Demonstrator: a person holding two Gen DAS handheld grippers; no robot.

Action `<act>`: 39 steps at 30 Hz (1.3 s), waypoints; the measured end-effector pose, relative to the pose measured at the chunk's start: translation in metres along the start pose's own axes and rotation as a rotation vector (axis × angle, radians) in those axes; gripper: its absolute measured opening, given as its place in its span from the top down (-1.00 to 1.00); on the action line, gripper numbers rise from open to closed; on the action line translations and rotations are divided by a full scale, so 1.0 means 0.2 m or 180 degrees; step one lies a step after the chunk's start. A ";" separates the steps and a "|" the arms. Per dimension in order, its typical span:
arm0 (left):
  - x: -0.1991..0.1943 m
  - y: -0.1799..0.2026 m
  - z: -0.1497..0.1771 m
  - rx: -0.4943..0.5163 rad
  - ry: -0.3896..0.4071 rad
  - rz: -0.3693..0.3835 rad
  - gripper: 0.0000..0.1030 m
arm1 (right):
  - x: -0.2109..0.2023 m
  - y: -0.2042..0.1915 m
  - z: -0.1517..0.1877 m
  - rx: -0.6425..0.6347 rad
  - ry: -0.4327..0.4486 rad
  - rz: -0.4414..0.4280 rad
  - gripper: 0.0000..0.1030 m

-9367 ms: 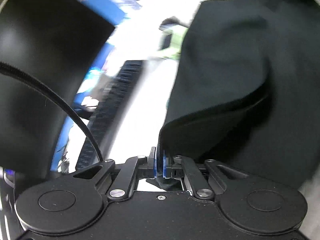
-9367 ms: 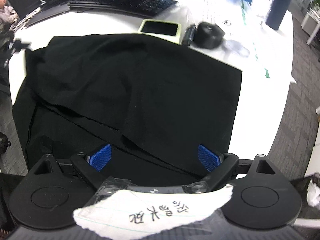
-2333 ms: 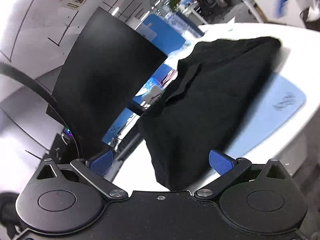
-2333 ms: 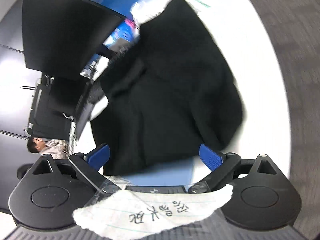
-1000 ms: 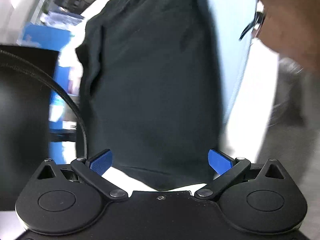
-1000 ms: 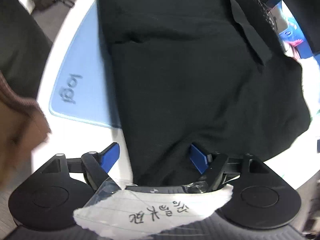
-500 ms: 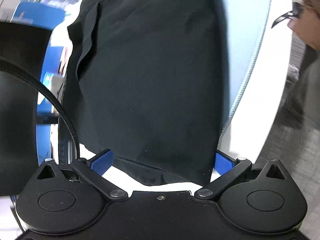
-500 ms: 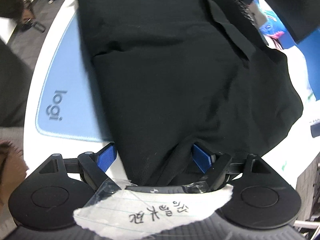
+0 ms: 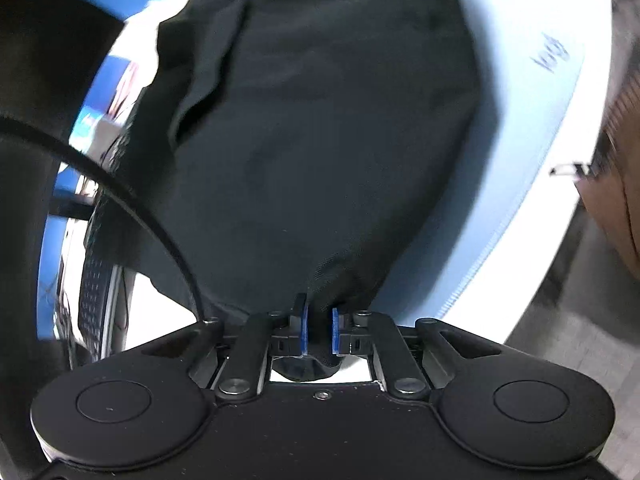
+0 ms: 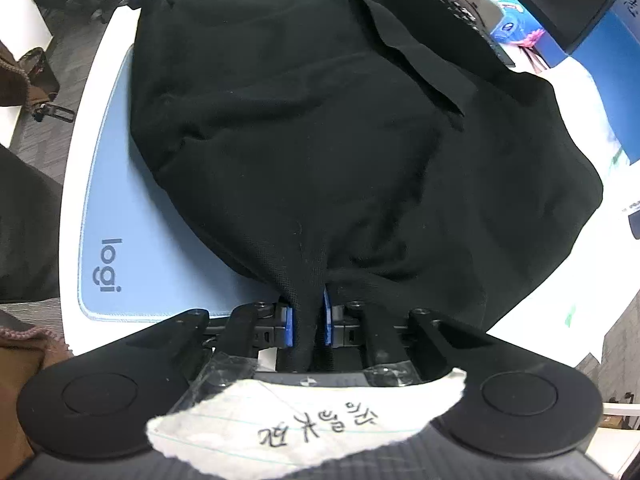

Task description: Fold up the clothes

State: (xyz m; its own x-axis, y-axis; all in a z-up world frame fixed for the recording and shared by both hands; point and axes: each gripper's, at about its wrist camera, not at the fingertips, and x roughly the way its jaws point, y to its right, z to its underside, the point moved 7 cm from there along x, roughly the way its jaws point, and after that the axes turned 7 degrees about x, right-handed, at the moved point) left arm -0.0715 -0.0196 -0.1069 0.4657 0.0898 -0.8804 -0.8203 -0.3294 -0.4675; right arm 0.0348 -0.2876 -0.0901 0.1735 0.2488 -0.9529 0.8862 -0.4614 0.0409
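Black cloth, a folded garment [image 10: 340, 140] lying on the light-blue desk mat [image 10: 108, 208] atop the white table [image 9: 560, 216], is pinched at its near edge by both the left gripper [image 9: 318, 334] and right gripper [image 10: 306, 326], whose jaws have just been closing onto the bunched fabric.

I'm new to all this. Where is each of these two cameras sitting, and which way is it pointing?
Left wrist view: sits on the left gripper, looking steeply down along its fingers at the black garment they pinch; a brown sleeve shows at the right edge.
Right wrist view: sits on the right gripper, also facing down, clamped on the same cloth; a brown sleeve shows lower left.
Shared: the garment, the blue desk mat and the white desk.
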 end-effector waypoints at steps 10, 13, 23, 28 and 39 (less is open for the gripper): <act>-0.25 -0.08 0.02 -0.0411 0.0078 -0.0225 0.85 | -0.37 -0.12 0.05 0.0036 0.0265 -0.0538 0.78; -0.38 -0.03 0.05 -0.0574 0.0032 -0.0187 0.85 | -0.46 -0.20 0.09 0.0013 0.0263 -0.0772 0.78; -0.43 -0.31 0.01 -0.0835 0.0122 -0.0316 0.83 | -0.67 -0.17 0.14 0.0365 0.0285 -0.1257 0.78; -0.12 -0.73 -0.17 -0.0775 0.0265 -0.0357 0.82 | -0.57 0.26 -0.05 0.0831 0.0347 -0.1000 0.78; 0.53 -1.13 -0.29 -0.0554 -0.0182 -0.0686 -0.75 | -0.08 0.98 -0.05 0.2191 -0.0074 -0.0055 0.09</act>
State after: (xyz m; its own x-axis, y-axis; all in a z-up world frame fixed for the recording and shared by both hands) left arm 0.1818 0.0092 -0.0893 0.5997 0.2265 -0.7675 -0.6328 -0.4529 -0.6281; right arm 0.2108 -0.3732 -0.0630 0.1457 0.2463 -0.9582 0.4128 -0.8953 -0.1673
